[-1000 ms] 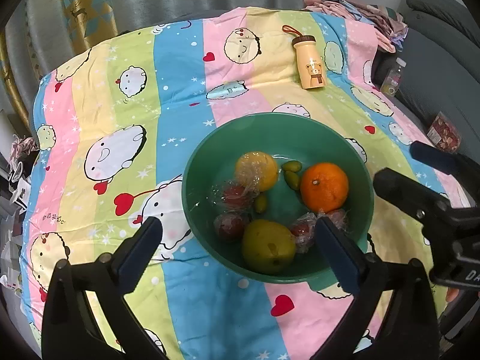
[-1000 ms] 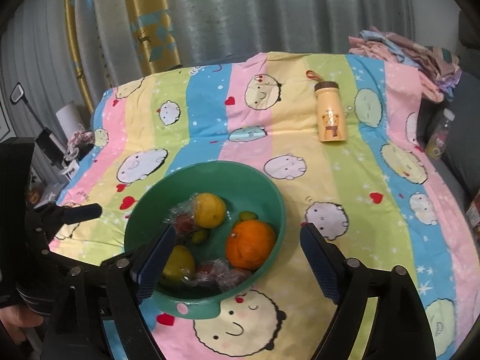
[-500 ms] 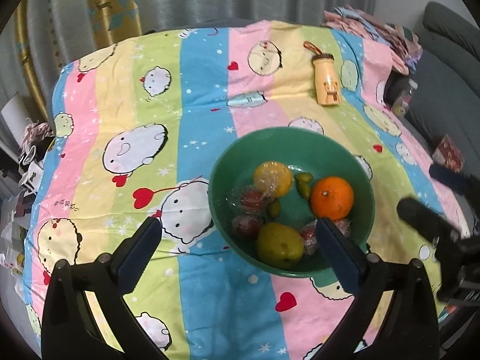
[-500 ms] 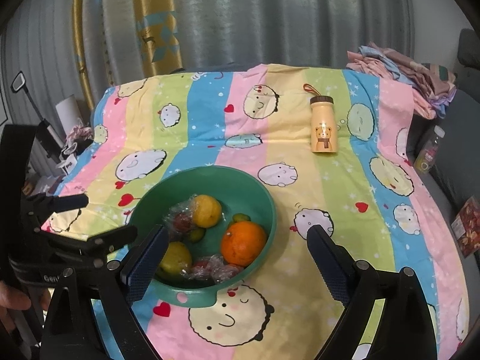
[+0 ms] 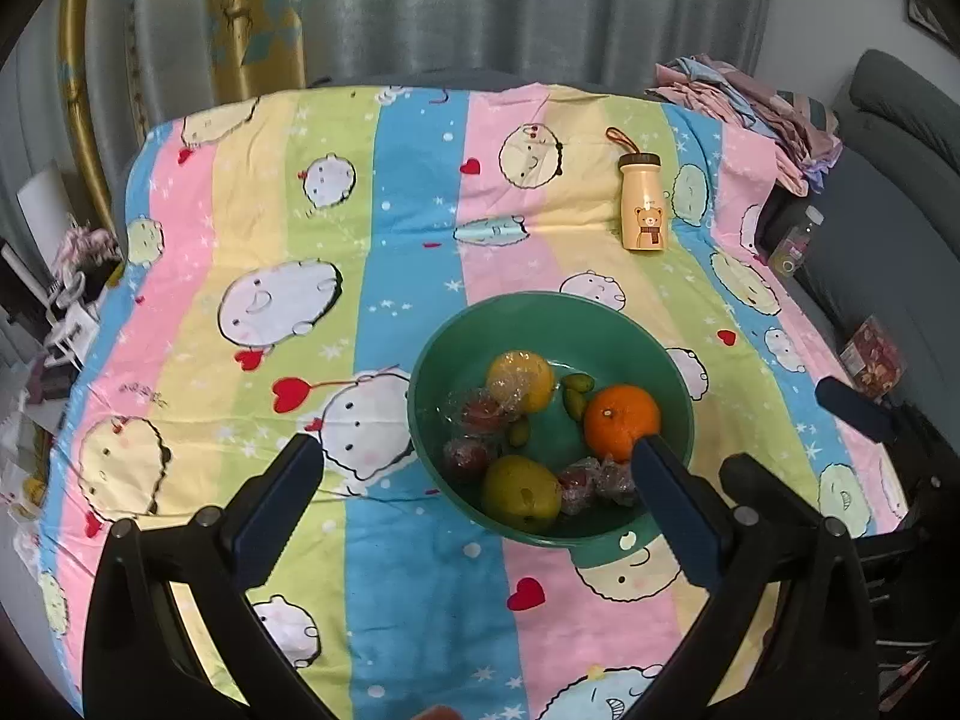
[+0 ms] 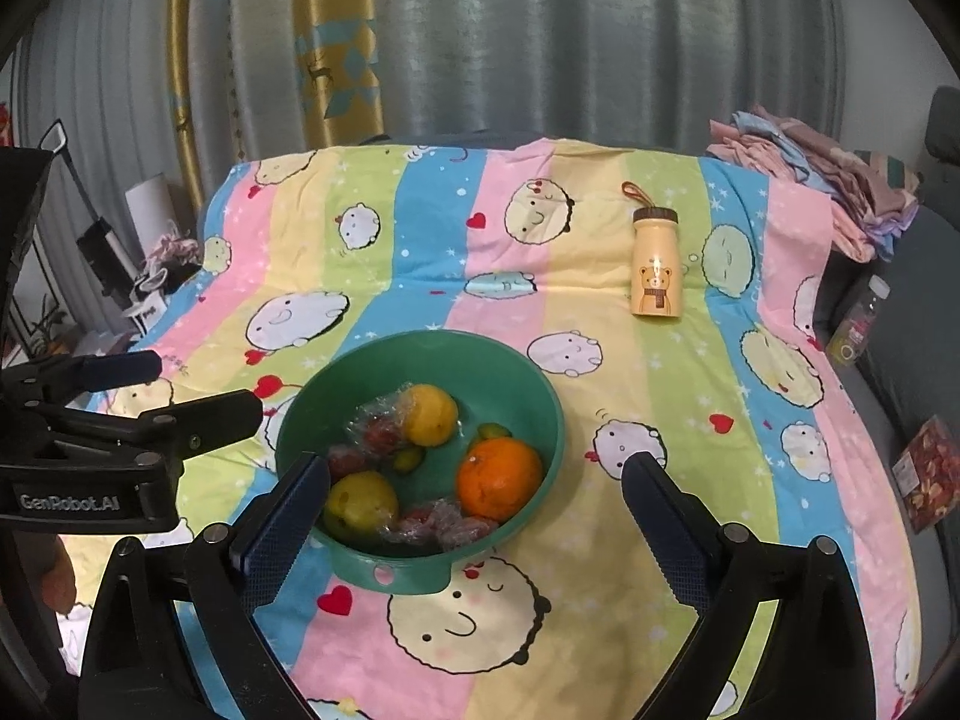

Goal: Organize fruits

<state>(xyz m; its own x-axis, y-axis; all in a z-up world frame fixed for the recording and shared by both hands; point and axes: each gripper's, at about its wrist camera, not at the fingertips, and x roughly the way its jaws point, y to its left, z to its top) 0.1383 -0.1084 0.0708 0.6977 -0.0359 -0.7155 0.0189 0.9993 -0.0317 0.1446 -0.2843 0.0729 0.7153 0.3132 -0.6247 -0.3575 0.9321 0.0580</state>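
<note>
Both grippers point(image 5: 474, 480) point(image 6: 474, 495) rose (jaws wide) above bowl point(image 5: 456, 354).

Both my wrist cams give me soft, even indoor light, kinda flat and a bit dim, no hard shadows on the striped cloth point(image 5: 420, 252). There's a small glare spot on the plastic wrap in the green bowl point(image 5: 672, 384) and on the orange point(image 6: 499, 478). Heavy fisheye: black vignette in all corners, and the curtain point(image 6: 540, 42) at 12 o'clock bows. Center's sharp enough; the stuff at 3 and 9 o'clock gets smeary and dark.
</note>
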